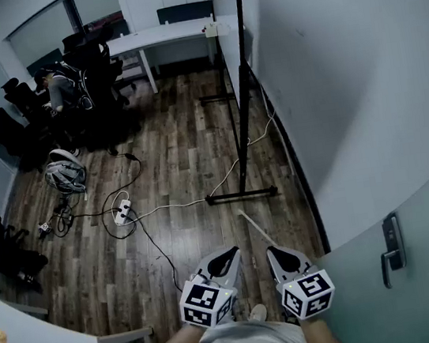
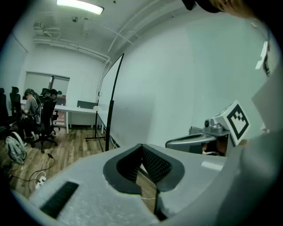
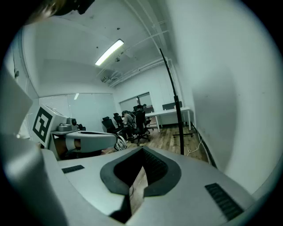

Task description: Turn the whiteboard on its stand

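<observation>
A person stands in an office and looks steeply down a wooden floor [image 1: 179,148]. Two hand-held grippers show at the near edge of the head view, side by side and apart. The left tongs [image 1: 229,259] are pressed together at the tips with nothing between them. The right tongs [image 1: 283,256] are also pressed together and empty. Both point forward and slightly down, towards the floor ahead.

The whiteboard [image 1: 242,59] stands ahead and a little to the right, well apart from both grippers. It is seen edge-on as a tall dark line, close beside the white wall [image 1: 343,67] on the right. The black foot of its stand [image 1: 242,195] rests on the floor.

To the left of the stand, a white power strip [image 1: 122,213] lies among loose cables. Farther left is a cluster of black office chairs [image 1: 93,81] with a seated person [image 1: 60,90]. A white tabletop [image 1: 166,33] runs along the far wall. A door with a metal handle [image 1: 394,248] is at the near right.
</observation>
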`<state>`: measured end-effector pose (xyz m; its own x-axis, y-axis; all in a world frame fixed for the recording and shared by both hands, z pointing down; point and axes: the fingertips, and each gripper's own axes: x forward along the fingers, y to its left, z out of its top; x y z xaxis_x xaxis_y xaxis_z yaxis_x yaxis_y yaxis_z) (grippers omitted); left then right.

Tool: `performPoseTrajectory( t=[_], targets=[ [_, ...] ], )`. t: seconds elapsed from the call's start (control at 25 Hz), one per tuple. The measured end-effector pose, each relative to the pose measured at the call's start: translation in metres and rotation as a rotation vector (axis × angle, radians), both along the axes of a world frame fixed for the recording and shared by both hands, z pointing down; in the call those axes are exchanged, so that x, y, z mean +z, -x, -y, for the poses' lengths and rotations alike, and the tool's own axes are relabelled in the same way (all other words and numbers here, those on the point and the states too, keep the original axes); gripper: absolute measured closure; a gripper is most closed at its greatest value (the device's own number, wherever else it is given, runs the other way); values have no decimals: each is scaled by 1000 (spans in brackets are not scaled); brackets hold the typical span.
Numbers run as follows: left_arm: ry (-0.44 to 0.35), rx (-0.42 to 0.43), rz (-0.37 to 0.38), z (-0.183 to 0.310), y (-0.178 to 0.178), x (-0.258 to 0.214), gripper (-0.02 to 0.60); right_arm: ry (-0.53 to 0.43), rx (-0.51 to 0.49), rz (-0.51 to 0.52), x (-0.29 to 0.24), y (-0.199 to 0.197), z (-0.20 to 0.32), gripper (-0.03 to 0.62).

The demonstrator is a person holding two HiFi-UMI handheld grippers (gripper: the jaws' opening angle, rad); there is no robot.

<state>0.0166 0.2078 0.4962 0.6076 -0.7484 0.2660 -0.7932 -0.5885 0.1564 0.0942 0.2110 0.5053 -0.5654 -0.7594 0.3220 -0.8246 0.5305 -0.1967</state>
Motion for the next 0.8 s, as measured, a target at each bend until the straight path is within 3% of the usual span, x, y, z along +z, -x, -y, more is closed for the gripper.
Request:
performPoseTrajectory(
  t=[0.8],
  targets=[
    [0,29,1,1,24,-2,572,7,74,29,1,17,1,589]
  ],
)
